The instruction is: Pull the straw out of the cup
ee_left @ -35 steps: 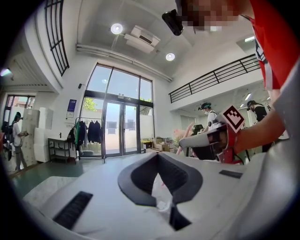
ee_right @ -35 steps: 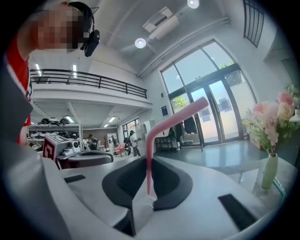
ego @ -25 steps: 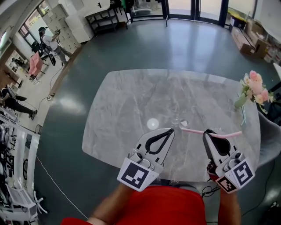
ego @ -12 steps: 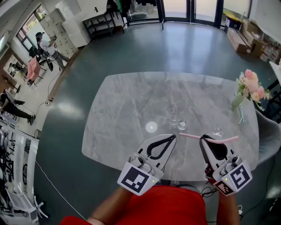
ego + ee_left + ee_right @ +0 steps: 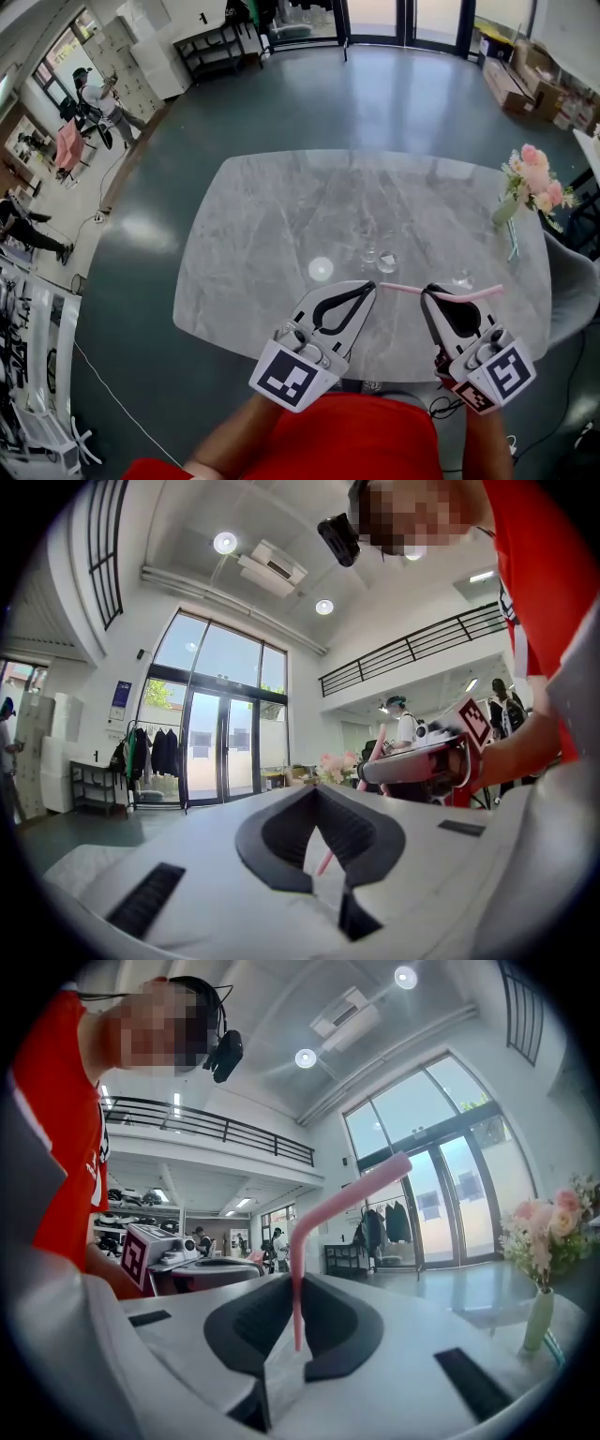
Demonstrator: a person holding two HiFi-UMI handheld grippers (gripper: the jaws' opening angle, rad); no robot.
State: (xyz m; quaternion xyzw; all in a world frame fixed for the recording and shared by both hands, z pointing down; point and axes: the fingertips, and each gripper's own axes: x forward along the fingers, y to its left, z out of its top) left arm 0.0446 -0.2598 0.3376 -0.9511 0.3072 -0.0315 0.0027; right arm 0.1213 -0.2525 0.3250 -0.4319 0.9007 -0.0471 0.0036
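A pink bendy straw (image 5: 469, 293) hangs level above the marble table (image 5: 281, 216), clear of the clear glass cup (image 5: 386, 262) that stands just beyond the grippers. My right gripper (image 5: 429, 290) is shut on the straw. In the right gripper view the straw (image 5: 347, 1199) rises from between the closed tips of the right gripper (image 5: 294, 1283) and bends off to the right. My left gripper (image 5: 371, 285) sits beside the straw's free end with its tips together and nothing held. In the left gripper view a bit of the straw (image 5: 324, 860) shows past the left gripper (image 5: 317, 791).
A slim vase of pink flowers (image 5: 525, 187) stands at the table's right edge, and a small clear glass item (image 5: 462, 279) sits under the straw. A bright light reflection (image 5: 321, 270) lies on the tabletop. People work far off at the left (image 5: 94, 98).
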